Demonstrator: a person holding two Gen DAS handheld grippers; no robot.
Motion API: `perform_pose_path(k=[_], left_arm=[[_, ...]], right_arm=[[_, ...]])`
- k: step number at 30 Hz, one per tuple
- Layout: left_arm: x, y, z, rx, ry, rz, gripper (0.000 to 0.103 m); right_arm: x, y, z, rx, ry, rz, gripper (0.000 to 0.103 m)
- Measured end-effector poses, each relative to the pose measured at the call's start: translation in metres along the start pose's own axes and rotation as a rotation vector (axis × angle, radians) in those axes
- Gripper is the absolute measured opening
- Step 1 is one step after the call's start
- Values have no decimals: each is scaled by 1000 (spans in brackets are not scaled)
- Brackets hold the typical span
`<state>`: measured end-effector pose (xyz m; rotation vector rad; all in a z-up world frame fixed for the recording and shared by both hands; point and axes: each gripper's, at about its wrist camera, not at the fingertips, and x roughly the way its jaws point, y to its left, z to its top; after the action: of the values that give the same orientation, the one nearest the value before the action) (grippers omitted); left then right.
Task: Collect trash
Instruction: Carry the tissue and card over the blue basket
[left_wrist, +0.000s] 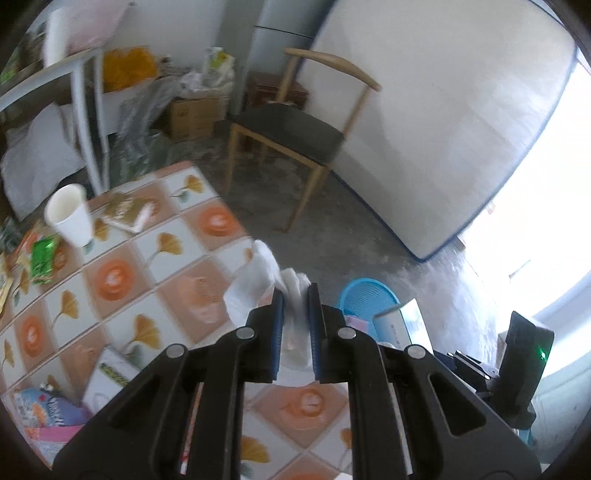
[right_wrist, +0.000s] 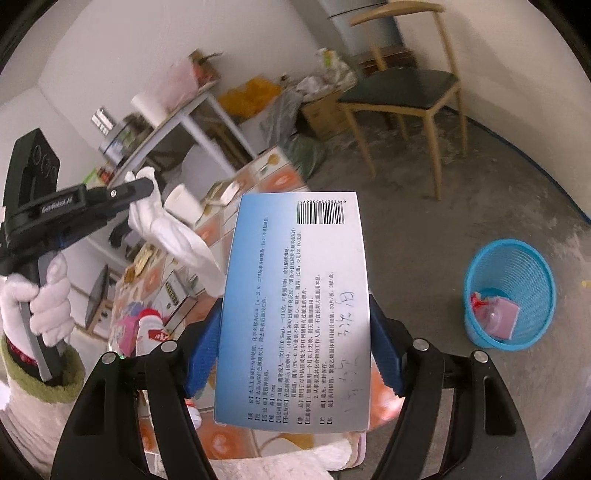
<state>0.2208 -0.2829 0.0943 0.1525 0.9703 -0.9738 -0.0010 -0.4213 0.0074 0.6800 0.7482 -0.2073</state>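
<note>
The left gripper (left_wrist: 295, 295) has its jaws pinching a crumpled white tissue (left_wrist: 258, 280), which hangs above the edge of the tiled surface (left_wrist: 155, 266). The right gripper (right_wrist: 295, 347) has its jaws spread wide and clamped on the two long sides of a blue-and-white medicine box (right_wrist: 295, 314), its printed back and barcode facing the camera. A white-gloved hand (right_wrist: 44, 302) grips the left tool's handle. On the surface stand a white paper cup (left_wrist: 68, 214), a green packet (left_wrist: 42, 258) and other wrappers. A blue basket (right_wrist: 509, 291) sits on the concrete floor (right_wrist: 461, 184) to the right of the box, apart from both grippers, with pink and red scraps already inside. Beyond it a wooden chair (right_wrist: 406, 96) stands near the wall.
</note>
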Motion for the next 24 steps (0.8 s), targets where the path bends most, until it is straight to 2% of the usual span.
perform_pose_path(k=[8,13,19,24], left_arm=[[48,-89,5,124,65,-92,11],[91,-143,6,192,121,-139,11],[154,-202,1,253,209,-179,11],[211,-240,-4,285,281,-182,11]], right_arm=[[-39,-68,-9,142,-64,-78,70],[-53,-117,-15,241,-93,-143,70],[-51,-170,-21,358,-92,-188,70],[-38,-215,-21,440,-74,-230,70]])
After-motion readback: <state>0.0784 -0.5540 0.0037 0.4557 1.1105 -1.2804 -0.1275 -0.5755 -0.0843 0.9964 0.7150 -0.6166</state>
